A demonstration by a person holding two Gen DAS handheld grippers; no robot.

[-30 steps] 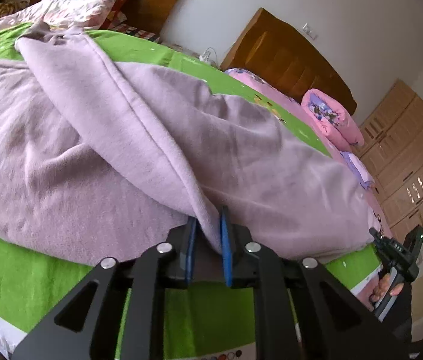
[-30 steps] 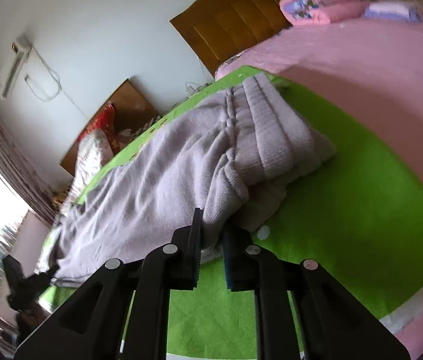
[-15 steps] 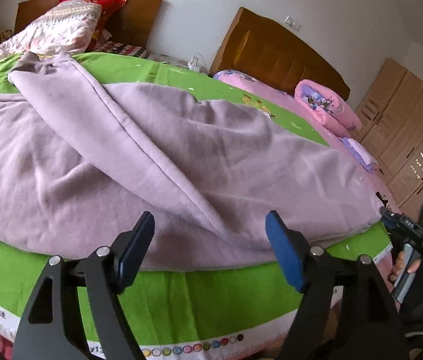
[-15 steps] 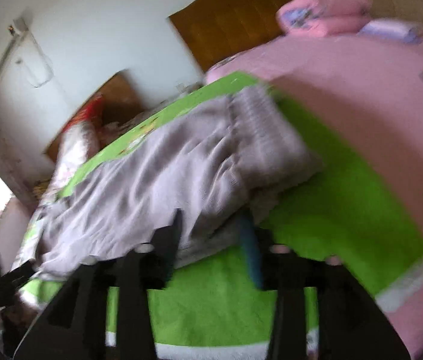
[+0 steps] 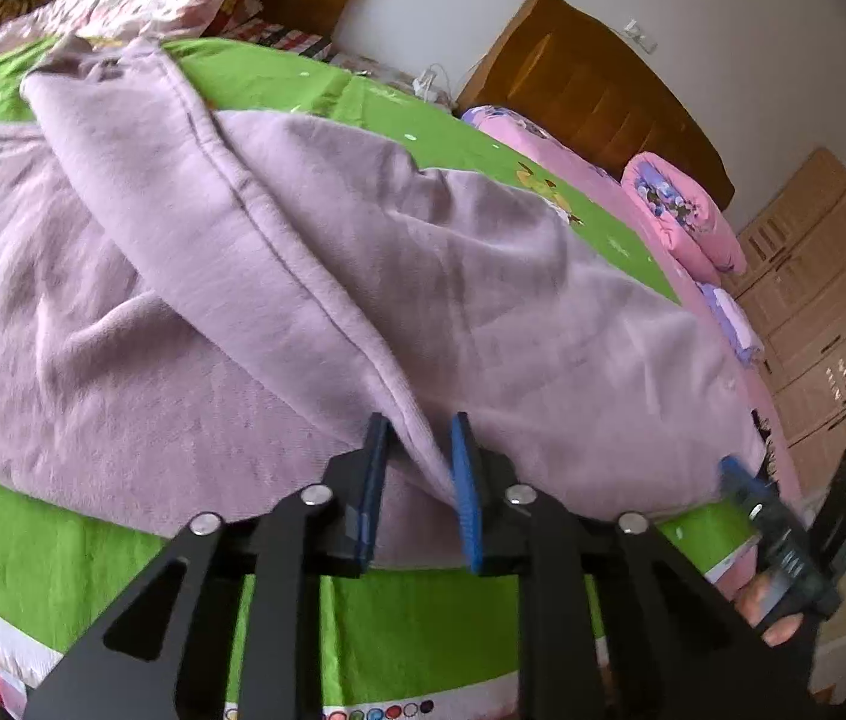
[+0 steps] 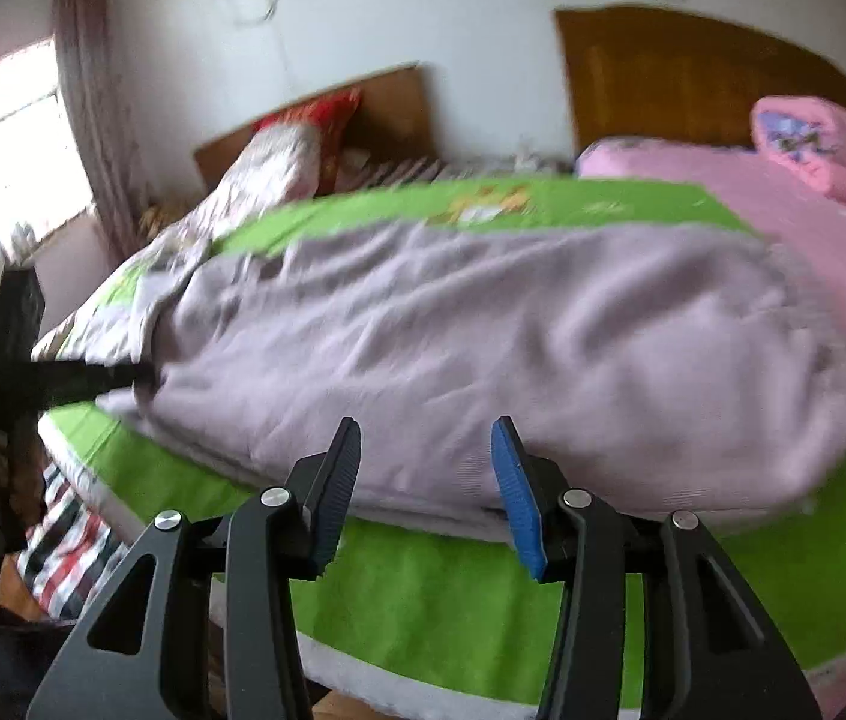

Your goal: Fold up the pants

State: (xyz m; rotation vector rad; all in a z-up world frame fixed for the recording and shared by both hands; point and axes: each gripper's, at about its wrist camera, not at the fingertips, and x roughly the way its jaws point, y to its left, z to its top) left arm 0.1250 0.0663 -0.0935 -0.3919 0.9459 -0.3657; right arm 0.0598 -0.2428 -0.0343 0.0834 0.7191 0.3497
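Green bedspread [image 5: 15, 546], left claw [image 5: 417, 468] angled down

**Left wrist view: lilac pants on green bed**

Lilac pants [image 5: 315, 276] spread across the green bedsheet [image 5: 63, 546], reaching the bed's near edge. Left tongs [image 5: 417, 474], jaws just closed, pinch a raised fabric ridge there. Right tongs [image 5: 783, 534], hand-held, at the near right corner. Pink rolled quilt [image 5: 681, 222] behind.
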